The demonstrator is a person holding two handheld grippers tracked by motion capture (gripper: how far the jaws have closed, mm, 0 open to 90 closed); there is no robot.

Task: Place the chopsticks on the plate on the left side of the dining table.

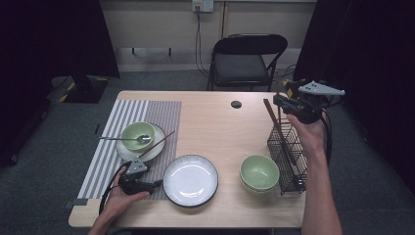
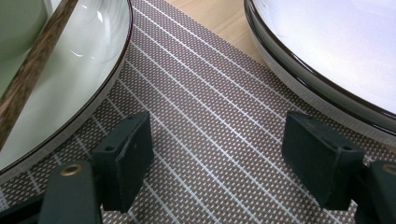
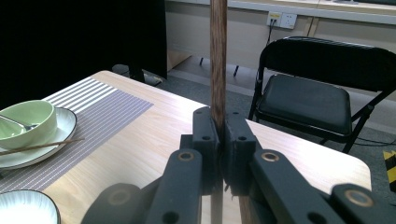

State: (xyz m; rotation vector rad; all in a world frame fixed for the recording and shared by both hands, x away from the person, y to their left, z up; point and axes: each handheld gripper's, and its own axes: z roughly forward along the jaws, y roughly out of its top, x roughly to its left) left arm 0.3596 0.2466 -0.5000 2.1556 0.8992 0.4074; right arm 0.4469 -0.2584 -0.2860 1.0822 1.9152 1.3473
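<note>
Wooden table point(image 1: 215, 122), high view: 2 green bowls, 2 plates, 1 wire rack point(image 1: 288, 152) sitting at rt edge; middle staying open. Left gripper point(image 2: 217, 156) view: jaws gaping, empty, over mat point(image 2: 205, 107) btwn both plates. Right gripper point(image 3: 218, 140) view: jaws clamping 1 upright chopstick point(image 3: 218, 56) above far rt corner.

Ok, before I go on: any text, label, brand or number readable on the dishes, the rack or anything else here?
None can be read.
Green bowls, white plate, wire rack, chopstick in the right gripper: all bear no print.
Wall socket: too small to show any marking.
</note>
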